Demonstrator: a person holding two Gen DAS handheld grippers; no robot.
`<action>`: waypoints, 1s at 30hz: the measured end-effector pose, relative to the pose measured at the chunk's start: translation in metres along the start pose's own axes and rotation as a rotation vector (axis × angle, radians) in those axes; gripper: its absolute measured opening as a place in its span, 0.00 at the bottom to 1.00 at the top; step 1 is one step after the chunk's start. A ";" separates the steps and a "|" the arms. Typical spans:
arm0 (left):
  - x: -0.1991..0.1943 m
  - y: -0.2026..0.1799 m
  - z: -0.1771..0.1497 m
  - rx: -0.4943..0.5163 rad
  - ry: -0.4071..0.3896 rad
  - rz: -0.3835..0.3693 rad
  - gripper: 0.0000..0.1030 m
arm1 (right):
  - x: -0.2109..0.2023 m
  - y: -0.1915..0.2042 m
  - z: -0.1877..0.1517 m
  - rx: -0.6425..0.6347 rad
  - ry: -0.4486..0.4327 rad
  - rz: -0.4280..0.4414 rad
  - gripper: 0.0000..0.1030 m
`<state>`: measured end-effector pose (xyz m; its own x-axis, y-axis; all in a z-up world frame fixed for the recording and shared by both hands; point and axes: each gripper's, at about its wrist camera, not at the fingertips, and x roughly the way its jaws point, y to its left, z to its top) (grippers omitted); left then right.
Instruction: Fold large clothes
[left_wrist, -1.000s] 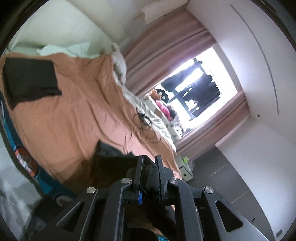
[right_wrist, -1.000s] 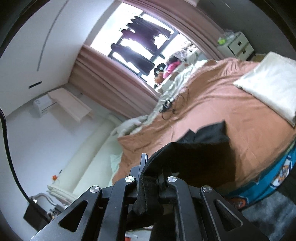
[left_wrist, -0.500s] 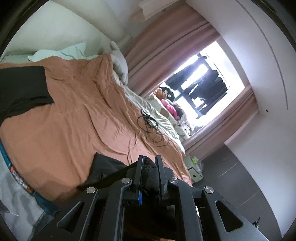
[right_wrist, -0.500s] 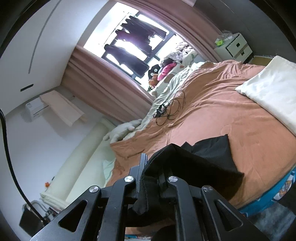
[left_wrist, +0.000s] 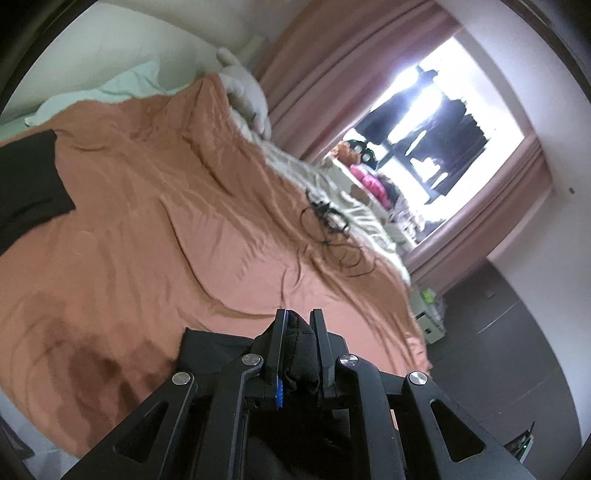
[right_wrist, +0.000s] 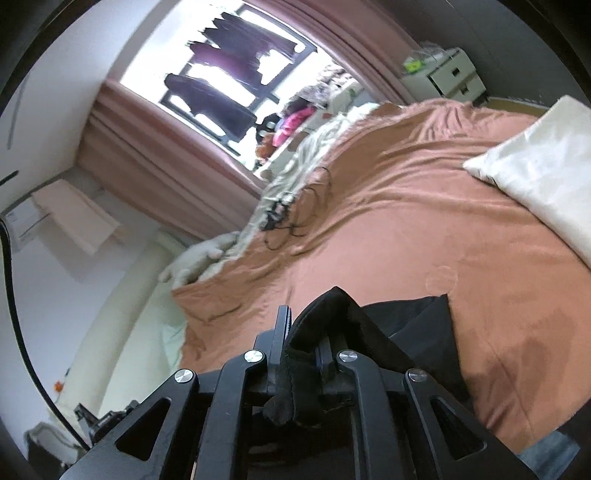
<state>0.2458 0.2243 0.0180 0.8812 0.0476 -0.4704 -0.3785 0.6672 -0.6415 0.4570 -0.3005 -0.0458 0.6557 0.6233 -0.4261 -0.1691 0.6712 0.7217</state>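
Observation:
A black garment (left_wrist: 299, 354) is bunched between the fingers of my left gripper (left_wrist: 299, 321), which is shut on it just above the orange bedspread (left_wrist: 155, 236). More of its black cloth (left_wrist: 26, 184) lies at the left edge of that view. In the right wrist view my right gripper (right_wrist: 304, 325) is shut on another fold of the black garment (right_wrist: 410, 325), which drapes from the jaws onto the bedspread (right_wrist: 424, 221).
A tangle of black cables (left_wrist: 328, 225) lies on the bed's far side by a crumpled pale sheet (left_wrist: 351, 206). A white pillow (right_wrist: 543, 173) lies at the right. A curtained window (right_wrist: 236, 85) and a small white drawer unit (right_wrist: 447, 77) stand beyond the bed.
Both grippers have travelled forward and lower over the bed with the black garment, and the bedspread now fills more of each view. The cloth stays clamped in both.

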 end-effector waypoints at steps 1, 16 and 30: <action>0.014 0.003 0.000 0.000 0.014 0.012 0.12 | 0.009 -0.005 0.001 0.003 0.010 -0.013 0.10; 0.118 0.062 -0.004 -0.119 0.123 0.158 0.67 | 0.101 -0.043 0.012 -0.032 0.082 -0.177 0.77; 0.102 0.100 -0.047 0.038 0.228 0.275 0.67 | 0.074 -0.096 -0.028 -0.079 0.202 -0.313 0.79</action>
<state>0.2845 0.2611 -0.1223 0.6605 0.0648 -0.7480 -0.5779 0.6799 -0.4514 0.5013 -0.3079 -0.1622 0.5279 0.4445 -0.7237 -0.0447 0.8655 0.4989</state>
